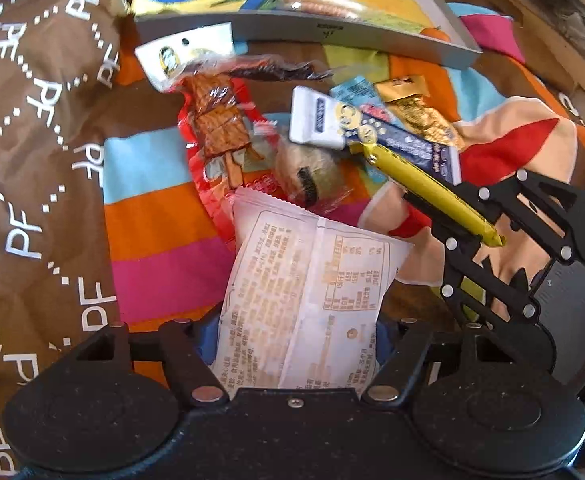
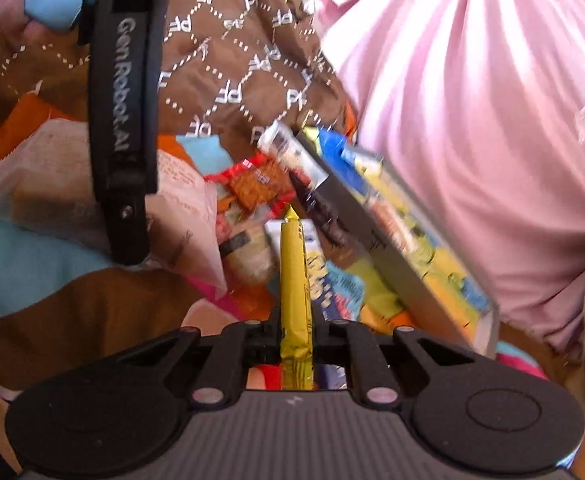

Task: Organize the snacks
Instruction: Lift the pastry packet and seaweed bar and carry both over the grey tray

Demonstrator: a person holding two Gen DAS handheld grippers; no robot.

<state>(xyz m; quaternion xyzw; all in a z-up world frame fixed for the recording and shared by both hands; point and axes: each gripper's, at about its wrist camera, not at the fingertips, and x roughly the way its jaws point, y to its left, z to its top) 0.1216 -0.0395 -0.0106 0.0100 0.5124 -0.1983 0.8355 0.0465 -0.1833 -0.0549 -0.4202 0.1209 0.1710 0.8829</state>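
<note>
- Left wrist view: left hand-held gripper (image 1: 298, 354) pinching white snack packet (image 1: 304, 300), held above striped cloth (image 1: 160, 248).
- Right wrist view: right hand-held gripper (image 2: 294, 338) pressed onto yellow stick snack (image 2: 294, 280), near grey tray (image 2: 376, 248).
- Loose snacks heaped between both, beside brown patterned fabric (image 1: 32, 120).
</note>
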